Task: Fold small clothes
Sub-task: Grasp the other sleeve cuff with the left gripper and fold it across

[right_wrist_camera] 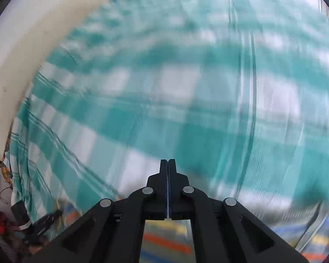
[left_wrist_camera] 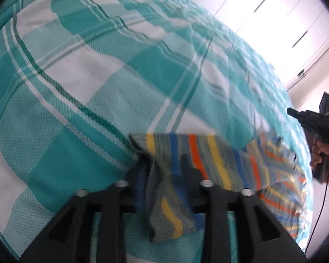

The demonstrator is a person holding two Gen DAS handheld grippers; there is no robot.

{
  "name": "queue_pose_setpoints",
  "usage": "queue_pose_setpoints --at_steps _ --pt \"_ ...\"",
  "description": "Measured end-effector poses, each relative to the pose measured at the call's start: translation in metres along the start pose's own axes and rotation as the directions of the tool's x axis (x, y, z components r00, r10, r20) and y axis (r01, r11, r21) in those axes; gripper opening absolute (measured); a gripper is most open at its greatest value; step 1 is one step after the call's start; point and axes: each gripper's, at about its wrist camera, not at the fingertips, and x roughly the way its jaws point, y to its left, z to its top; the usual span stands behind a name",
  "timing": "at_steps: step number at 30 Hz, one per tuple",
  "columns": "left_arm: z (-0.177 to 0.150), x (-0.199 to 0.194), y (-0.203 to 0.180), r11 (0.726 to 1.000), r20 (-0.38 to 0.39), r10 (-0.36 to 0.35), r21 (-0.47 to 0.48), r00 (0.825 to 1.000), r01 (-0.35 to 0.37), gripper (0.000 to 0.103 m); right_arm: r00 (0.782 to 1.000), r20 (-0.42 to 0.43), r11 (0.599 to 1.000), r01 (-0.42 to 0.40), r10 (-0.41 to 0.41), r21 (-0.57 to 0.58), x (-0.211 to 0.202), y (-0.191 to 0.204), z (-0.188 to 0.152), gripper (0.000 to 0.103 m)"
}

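Note:
A small striped garment (left_wrist_camera: pixel 199 153), grey-green with blue, yellow and orange stripes, is held above the teal and white checked bedcover (left_wrist_camera: pixel 94 92). My left gripper (left_wrist_camera: pixel 164 164) is shut on its left edge; cloth bunches between the fingers and hangs down. The garment stretches right toward my right gripper (left_wrist_camera: pixel 313 127), held in a hand at the right edge. In the right wrist view my right gripper (right_wrist_camera: pixel 167 164) has its jaws pressed together, and striped cloth (right_wrist_camera: pixel 164 241) shows blurred below them. Whether that cloth is pinched is not clear.
The checked bedcover (right_wrist_camera: pixel 142 109) fills both views, blurred in the right wrist view. White wardrobe doors (left_wrist_camera: pixel 274 22) stand beyond the bed. A cream wall (right_wrist_camera: pixel 33 43) borders the bed. The other gripper and hand (right_wrist_camera: pixel 39 225) show at the lower left.

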Motion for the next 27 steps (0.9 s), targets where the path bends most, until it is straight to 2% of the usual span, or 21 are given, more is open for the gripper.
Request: queue_pose_setpoints --at_steps 2,4,6,7,8,10,13,14,15,16,17,18,19,20,22,25,27 --pt "0.002 -0.003 0.002 1.000 0.025 0.022 0.000 0.999 -0.022 0.056 0.999 -0.046 0.999 -0.019 0.021 0.034 0.012 -0.007 0.003 0.000" --pt "0.003 -0.002 0.003 1.000 0.004 0.017 0.006 1.000 -0.017 0.056 0.991 -0.136 0.996 -0.004 0.015 0.084 0.022 -0.015 0.000 0.006" --pt "0.004 -0.001 0.000 0.999 -0.008 0.031 0.029 0.999 -0.031 0.059 0.983 -0.180 0.993 -0.012 0.033 0.115 0.018 -0.021 -0.003 0.020" --pt "0.005 0.001 -0.003 0.998 -0.012 0.048 0.049 0.999 -0.047 0.062 0.979 -0.202 0.994 0.001 0.022 0.113 0.014 -0.022 -0.009 0.035" --pt "0.004 0.003 -0.005 0.996 -0.025 0.056 0.066 0.998 -0.054 0.070 0.974 -0.228 0.994 0.027 -0.002 0.106 0.010 -0.024 -0.015 0.051" --pt "0.002 0.013 -0.008 0.995 -0.046 0.061 0.079 0.997 -0.057 0.074 0.964 -0.264 0.995 0.046 -0.019 0.094 0.008 -0.028 -0.023 0.061" --pt "-0.004 0.021 -0.017 0.989 -0.038 0.098 0.119 0.994 -0.093 0.075 0.936 -0.351 0.993 0.047 -0.005 0.110 0.028 -0.038 -0.037 0.060" --pt "-0.006 0.021 -0.020 0.985 -0.032 0.112 0.135 0.993 -0.106 0.075 0.927 -0.374 0.991 0.031 0.021 0.132 0.037 -0.041 -0.040 0.052" --pt "-0.007 0.021 -0.022 0.982 -0.028 0.121 0.148 0.992 -0.115 0.075 0.926 -0.375 0.989 0.010 0.047 0.149 0.044 -0.043 -0.042 0.039" --pt "-0.007 0.021 -0.023 0.981 -0.025 0.123 0.154 0.992 -0.118 0.075 0.928 -0.366 0.988 -0.008 0.064 0.153 0.049 -0.042 -0.042 0.002" --pt "-0.007 0.020 -0.023 0.982 -0.024 0.120 0.151 0.993 -0.115 0.075 0.933 -0.352 0.989 -0.027 0.078 0.147 0.051 -0.040 -0.041 0.004" --pt "-0.005 0.018 -0.022 0.985 -0.022 0.108 0.139 0.994 -0.104 0.075 0.948 -0.312 0.992 -0.026 0.064 0.126 0.048 -0.036 -0.037 0.004" --pt "-0.003 0.016 -0.019 0.989 -0.017 0.090 0.121 0.996 -0.087 0.075 0.972 -0.232 0.995 -0.023 0.045 0.095 0.038 -0.032 -0.030 0.004" --pt "-0.002 0.015 -0.017 0.991 -0.013 0.078 0.109 0.997 -0.076 0.075 0.986 -0.162 0.997 -0.022 0.033 0.071 0.029 -0.031 -0.025 0.003" --pt "0.001 0.016 -0.015 0.993 -0.009 0.074 0.097 0.997 -0.073 0.075 0.997 -0.073 0.999 0.031 -0.030 0.009 0.025 -0.031 -0.020 0.003" --pt "0.001 0.020 -0.017 0.989 -0.005 0.102 0.111 0.995 -0.101 0.075 0.990 -0.096 0.994 0.103 -0.106 -0.037 0.043 -0.044 -0.032 0.003" --pt "0.002 0.020 -0.018 0.987 -0.007 0.111 0.118 0.994 -0.109 0.075 0.991 -0.104 0.997 0.083 -0.082 0.006 0.048 -0.054 -0.040 0.005"
